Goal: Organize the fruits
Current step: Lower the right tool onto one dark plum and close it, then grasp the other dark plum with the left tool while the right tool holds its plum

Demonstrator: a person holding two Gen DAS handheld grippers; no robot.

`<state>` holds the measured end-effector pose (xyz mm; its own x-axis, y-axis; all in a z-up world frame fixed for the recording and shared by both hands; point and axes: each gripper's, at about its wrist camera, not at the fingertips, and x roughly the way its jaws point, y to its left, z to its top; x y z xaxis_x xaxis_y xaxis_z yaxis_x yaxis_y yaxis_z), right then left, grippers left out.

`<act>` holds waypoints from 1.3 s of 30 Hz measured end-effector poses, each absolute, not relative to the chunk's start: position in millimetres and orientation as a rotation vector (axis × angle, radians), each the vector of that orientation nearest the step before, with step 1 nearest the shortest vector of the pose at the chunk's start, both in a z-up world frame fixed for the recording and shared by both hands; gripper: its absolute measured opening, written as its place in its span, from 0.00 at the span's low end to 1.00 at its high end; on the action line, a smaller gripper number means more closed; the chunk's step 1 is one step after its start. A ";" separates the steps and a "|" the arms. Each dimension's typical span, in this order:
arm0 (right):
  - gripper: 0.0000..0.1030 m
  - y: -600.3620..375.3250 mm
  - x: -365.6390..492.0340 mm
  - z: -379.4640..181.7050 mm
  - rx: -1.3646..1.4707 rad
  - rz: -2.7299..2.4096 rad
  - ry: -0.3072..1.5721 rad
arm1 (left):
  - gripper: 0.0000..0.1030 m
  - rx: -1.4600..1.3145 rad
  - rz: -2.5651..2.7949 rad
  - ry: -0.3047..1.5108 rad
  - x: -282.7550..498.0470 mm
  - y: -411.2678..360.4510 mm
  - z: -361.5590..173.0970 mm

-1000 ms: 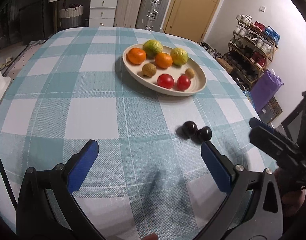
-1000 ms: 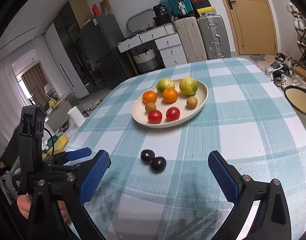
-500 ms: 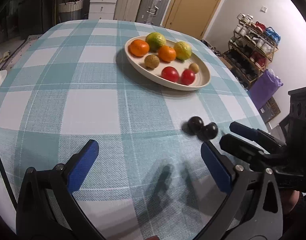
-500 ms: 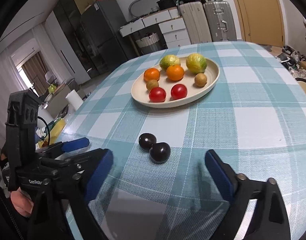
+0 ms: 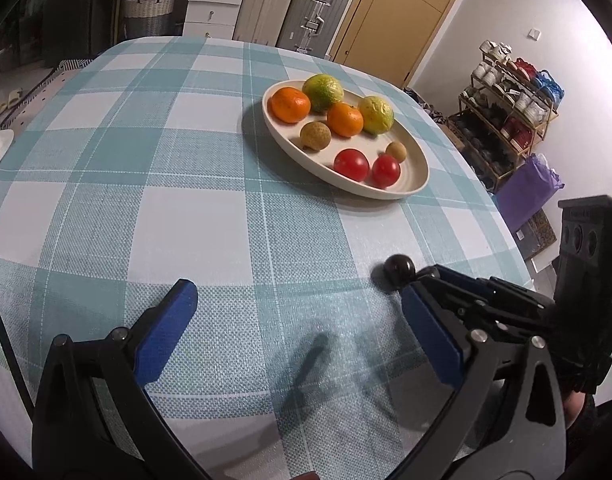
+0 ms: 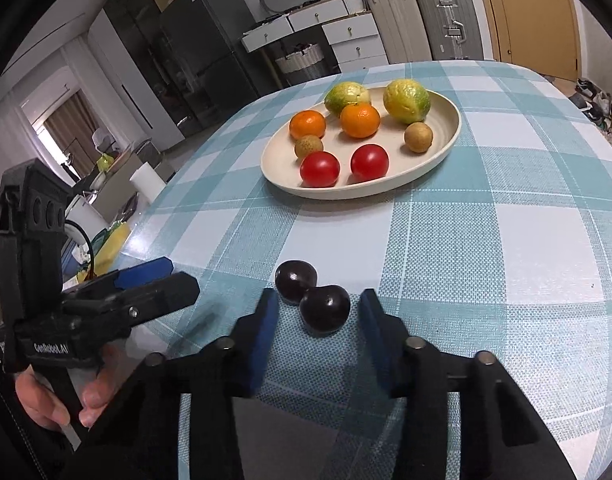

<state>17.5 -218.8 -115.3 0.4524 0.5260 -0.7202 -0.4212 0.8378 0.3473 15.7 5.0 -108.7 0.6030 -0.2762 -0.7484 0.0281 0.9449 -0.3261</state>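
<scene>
Two glossy dark round plums touching near the table's front edge, nearer plum (image 6: 325, 309) between the closing blue-padded right gripper (image 6: 316, 316) jaws, pads not yet pressing, farther plum (image 6: 295, 277) just beyond, cream oval plate (image 6: 442, 148) of fruit toward the table's middle, left gripper (image 5: 302, 328) jaws wide, empty

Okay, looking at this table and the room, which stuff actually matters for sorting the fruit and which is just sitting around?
Part of the job:
- two dark plums on the tablecloth, the nearer one between the closing right gripper jaws, not yet pinched
- plate with oranges, tomatoes and other fruit
- left gripper, open

Just lying about:
- suitcases
- drawers
- shoe rack
- wicker basket
</scene>
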 end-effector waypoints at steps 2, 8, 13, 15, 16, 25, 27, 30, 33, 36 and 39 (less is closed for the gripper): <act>0.25 -218.5 18.0 -116.1 0.114 0.574 0.939 | 0.99 -0.295 -0.173 0.909 16.9 6.0 -108.1; 0.25 -229.9 15.9 -109.6 0.153 0.577 0.894 | 0.99 -0.292 -0.177 0.931 21.0 1.5 -110.5; 0.25 -242.7 15.4 -100.6 0.180 0.578 0.853 | 0.99 -0.262 -0.205 0.958 26.6 -15.8 -113.8; 0.25 -247.1 15.2 -97.8 0.191 0.580 0.841 | 0.99 -0.238 -0.220 0.971 29.8 -26.2 -115.1; 0.25 -250.4 15.1 -96.2 0.197 0.577 0.832 | 0.99 -0.230 -0.228 0.975 31.1 -30.4 -115.9; 0.25 -276.8 13.7 -93.6 0.238 0.563 0.808 | 0.95 -0.084 -0.245 1.004 52.0 -78.2 -122.3; 0.25 -282.9 13.1 -93.3 0.247 0.557 0.799 | 0.89 -0.083 -0.277 0.997 55.6 -83.9 -121.0; 0.25 -290.8 13.3 -93.7 0.258 0.554 0.788 | 0.79 -0.106 -0.310 0.995 60.4 -88.3 -119.1; 0.25 -296.1 15.1 -94.9 0.273 0.554 0.789 | 0.66 -0.100 -0.300 0.996 64.0 -90.4 -118.9; 0.25 -298.6 16.8 -95.0 0.281 0.559 0.786 | 0.46 -0.058 -0.262 1.004 66.7 -91.8 -118.1; 0.25 -298.7 19.1 -95.1 0.282 0.561 0.791 | 0.26 -0.110 -0.334 1.029 68.8 -90.5 -117.5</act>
